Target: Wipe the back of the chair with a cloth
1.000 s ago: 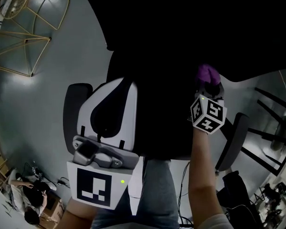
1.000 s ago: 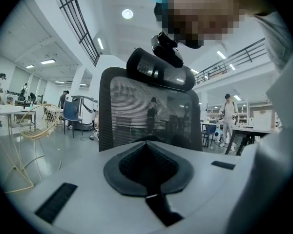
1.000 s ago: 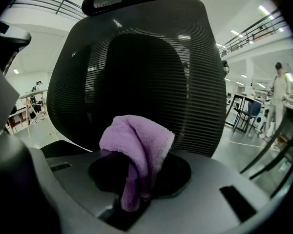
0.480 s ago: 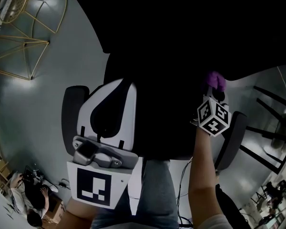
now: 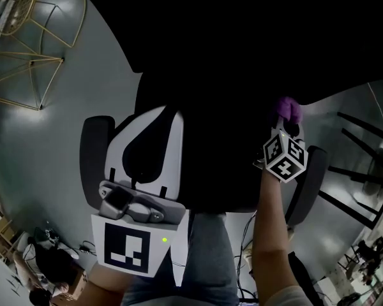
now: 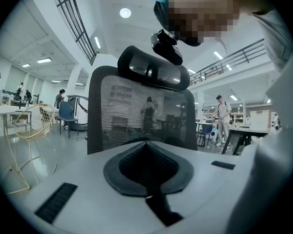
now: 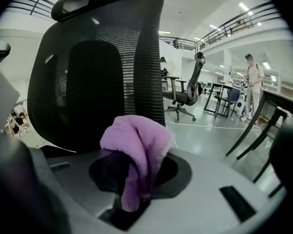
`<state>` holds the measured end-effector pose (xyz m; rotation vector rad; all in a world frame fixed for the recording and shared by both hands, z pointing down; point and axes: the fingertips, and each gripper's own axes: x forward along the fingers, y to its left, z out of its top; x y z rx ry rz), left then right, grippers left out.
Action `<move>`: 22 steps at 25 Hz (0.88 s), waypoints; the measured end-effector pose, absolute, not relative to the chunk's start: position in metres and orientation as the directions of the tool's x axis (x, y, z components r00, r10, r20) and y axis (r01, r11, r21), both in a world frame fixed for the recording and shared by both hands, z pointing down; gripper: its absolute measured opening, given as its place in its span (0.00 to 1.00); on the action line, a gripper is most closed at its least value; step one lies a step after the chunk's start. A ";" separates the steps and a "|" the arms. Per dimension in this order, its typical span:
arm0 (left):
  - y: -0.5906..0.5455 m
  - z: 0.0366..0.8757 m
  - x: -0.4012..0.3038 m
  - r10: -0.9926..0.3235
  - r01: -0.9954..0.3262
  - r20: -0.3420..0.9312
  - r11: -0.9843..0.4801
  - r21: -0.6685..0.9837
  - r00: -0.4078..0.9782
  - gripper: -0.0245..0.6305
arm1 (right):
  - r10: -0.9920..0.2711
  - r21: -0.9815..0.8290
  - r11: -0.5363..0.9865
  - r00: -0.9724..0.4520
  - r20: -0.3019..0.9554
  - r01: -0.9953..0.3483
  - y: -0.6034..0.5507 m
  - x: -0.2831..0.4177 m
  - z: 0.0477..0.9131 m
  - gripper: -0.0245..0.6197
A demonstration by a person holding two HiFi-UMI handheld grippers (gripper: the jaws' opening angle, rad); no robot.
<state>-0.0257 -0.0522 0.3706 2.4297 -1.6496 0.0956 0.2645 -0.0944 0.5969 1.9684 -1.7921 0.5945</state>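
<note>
A black mesh office chair [image 5: 217,107] fills the middle of the head view, with the person standing behind its back. My right gripper [image 5: 287,123] is shut on a purple cloth [image 5: 288,110] at the right edge of the chair back. In the right gripper view the cloth [image 7: 136,140] bunches over the right gripper [image 7: 134,179], just short of the mesh back [image 7: 97,72]. My left gripper [image 5: 150,136] is shut and holds nothing, low at the back's left side. Beyond the left gripper [image 6: 146,145], its view shows the mesh back [image 6: 141,116] and the headrest [image 6: 154,68].
The chair's armrests [image 5: 94,152] [image 5: 309,183] stick out on both sides. A gold wire chair [image 5: 25,37] stands at the far left. Black table legs [image 5: 364,164] are at the right. Another office chair [image 7: 188,94] and a standing person [image 7: 254,82] are further off.
My right gripper with the purple cloth has slid a little to the right and down along the chair back. The left gripper has stayed where it was.
</note>
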 end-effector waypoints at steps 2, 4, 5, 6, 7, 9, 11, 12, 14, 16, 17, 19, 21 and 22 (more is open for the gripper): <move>-0.052 0.368 -0.024 -0.910 -0.923 0.164 -0.363 0.128 0.381 0.06 | -0.821 0.014 -0.081 0.074 0.566 -0.997 -0.091 0.262 0.595 0.20; -0.052 0.365 -0.021 -0.906 -0.919 0.162 -0.375 0.123 0.391 0.06 | -0.827 0.006 -0.072 0.063 0.559 -0.997 -0.089 0.257 0.588 0.20; -0.052 0.364 -0.020 -0.904 -0.917 0.162 -0.381 0.118 0.397 0.06 | -0.830 -0.001 -0.066 0.054 0.554 -0.998 -0.088 0.254 0.584 0.20; -0.053 0.363 -0.019 -0.901 -0.915 0.163 -0.387 0.113 0.402 0.06 | -0.834 -0.008 -0.057 0.044 0.550 -0.998 -0.088 0.250 0.580 0.20; -0.053 0.361 -0.018 -0.899 -0.913 0.164 -0.393 0.108 0.406 0.06 | -0.837 -0.013 -0.048 0.033 0.546 -0.999 -0.088 0.245 0.575 0.20; -0.052 0.359 -0.016 -0.895 -0.910 0.169 -0.402 0.100 0.413 0.06 | -0.843 -0.025 -0.031 0.013 0.537 -0.999 -0.088 0.237 0.564 0.20; -0.053 0.355 -0.013 -0.890 -0.907 0.172 -0.409 0.101 0.421 0.06 | -0.850 -0.038 -0.020 -0.003 0.526 -0.999 -0.088 0.231 0.551 0.20; -0.053 0.352 -0.010 -0.888 -0.905 0.172 -0.414 0.103 0.426 0.06 | -0.854 -0.044 -0.015 -0.010 0.520 -0.999 -0.088 0.228 0.544 0.20; -0.053 0.344 -0.006 -0.884 -0.899 0.166 -0.424 0.106 0.437 0.06 | -0.861 -0.053 -0.007 -0.021 0.509 -0.999 -0.087 0.224 0.529 0.20; -0.053 0.335 -0.003 -0.879 -0.893 0.160 -0.437 0.108 0.450 0.06 | -0.867 -0.058 0.002 -0.030 0.497 -0.998 -0.086 0.219 0.512 0.20; -0.052 0.330 -0.002 -0.876 -0.889 0.158 -0.444 0.108 0.457 0.06 | -0.870 -0.060 0.006 -0.035 0.491 -0.998 -0.085 0.217 0.504 0.20; -0.051 0.321 0.001 -0.868 -0.882 0.158 -0.458 0.110 0.471 0.06 | -0.876 -0.064 0.014 -0.043 0.480 -0.998 -0.084 0.213 0.486 0.20; -0.050 0.311 0.005 -0.861 -0.875 0.156 -0.471 0.112 0.484 0.06 | -0.882 -0.072 0.021 -0.053 0.469 -0.997 -0.082 0.209 0.469 0.20; -0.049 0.306 0.006 -0.858 -0.872 0.153 -0.477 0.111 0.490 0.06 | -0.885 -0.076 0.026 -0.058 0.462 -0.997 -0.081 0.207 0.461 0.20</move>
